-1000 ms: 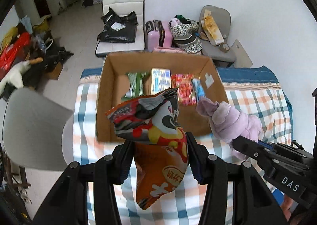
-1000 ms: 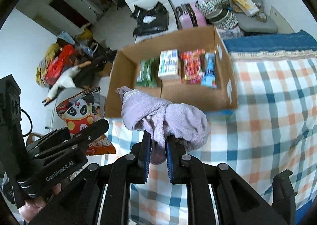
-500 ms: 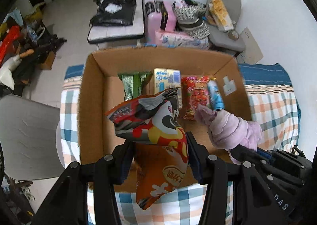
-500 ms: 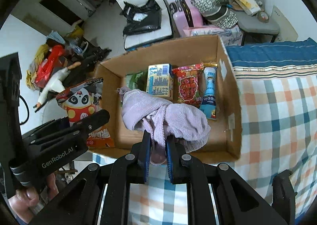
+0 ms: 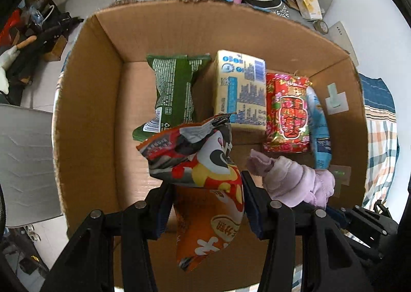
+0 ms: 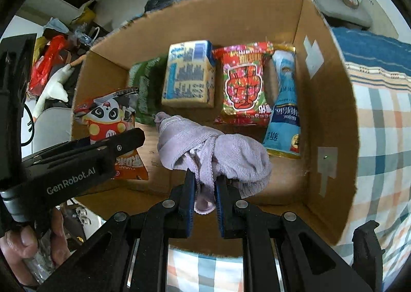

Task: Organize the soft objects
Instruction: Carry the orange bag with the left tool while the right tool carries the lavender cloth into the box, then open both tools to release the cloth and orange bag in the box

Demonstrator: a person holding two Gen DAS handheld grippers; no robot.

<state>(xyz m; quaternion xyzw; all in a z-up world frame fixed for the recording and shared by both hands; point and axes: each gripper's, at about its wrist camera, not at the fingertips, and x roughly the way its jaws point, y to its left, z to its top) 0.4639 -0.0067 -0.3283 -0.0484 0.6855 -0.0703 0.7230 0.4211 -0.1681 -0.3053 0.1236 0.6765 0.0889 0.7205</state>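
We count four packets along the box back wall, bare floor up front; left claw grips the panda snack bag, right claw pinches the purple cloth.

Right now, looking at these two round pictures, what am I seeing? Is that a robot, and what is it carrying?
No robot: a person holds a two-finger tool in each hand, each with a wide-angle camera looking along its fingers. One picture comes from the left tool, one from the right. The left gripper pinches an orange panda snack bag. The right gripper pinches a lilac cloth. Both hang over an open cardboard box standing on a checked cloth. In the box lie a green packet, a yellow pack, a red packet and a blue packet.
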